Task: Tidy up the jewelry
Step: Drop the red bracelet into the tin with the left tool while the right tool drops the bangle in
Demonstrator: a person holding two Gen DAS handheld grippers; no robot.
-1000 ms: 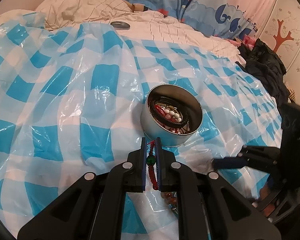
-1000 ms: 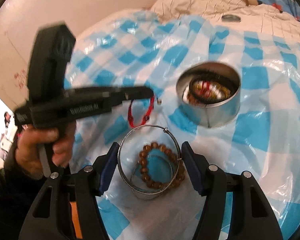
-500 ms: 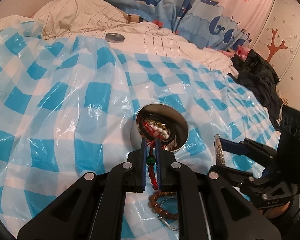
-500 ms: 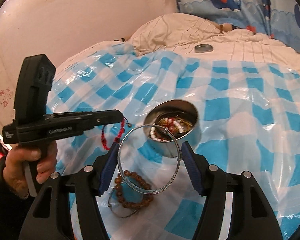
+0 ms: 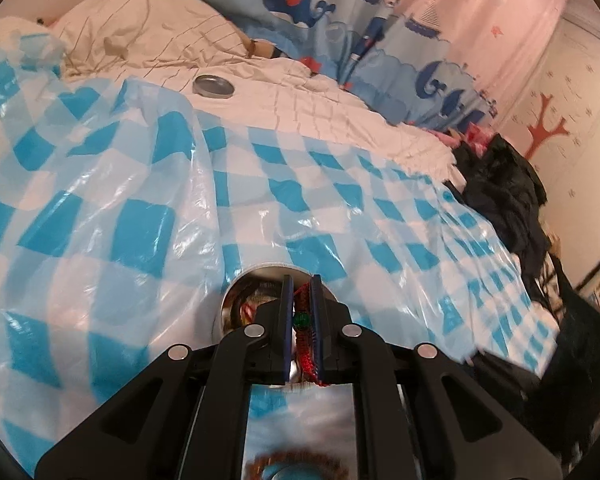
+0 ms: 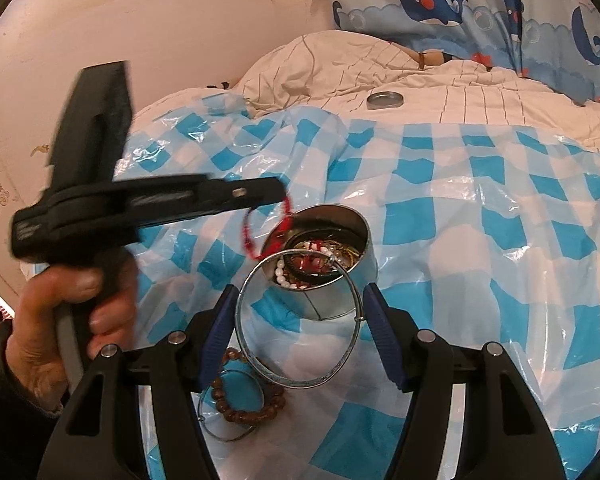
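The left tool is clenching a red cord bracelet with a green bead between its blue pads, at lower centre of the left wrist view. In the right wrist view the same tool is reaching in from the left, blurred, with a hand gripping its handle at lower left; the red bracelet is dangling from its tip in a loop, just beside the tin's left rim and partly over it.

The tin is sitting open on a blue-and-white checked plastic sheet spread over a bed. It is holding a tangle of jewelry: white pearls, dark bangles and some red pieces. In the left wrist view only the tin's rim is showing behind the tool's fingers.

The right tool is grasping a thin silver bangle across its width, the pads pressing its two sides, at lower centre of the frame. The bangle is hanging in front of the tin, its upper arc overlapping the tin's mouth in the picture.

Below the bangle, a brown bead bracelet and a thin wire ring are lying together on the sheet.

A round metal lid is resting on the cream quilt at upper centre, well apart from the tin. Whale-print curtains are hanging at upper right.
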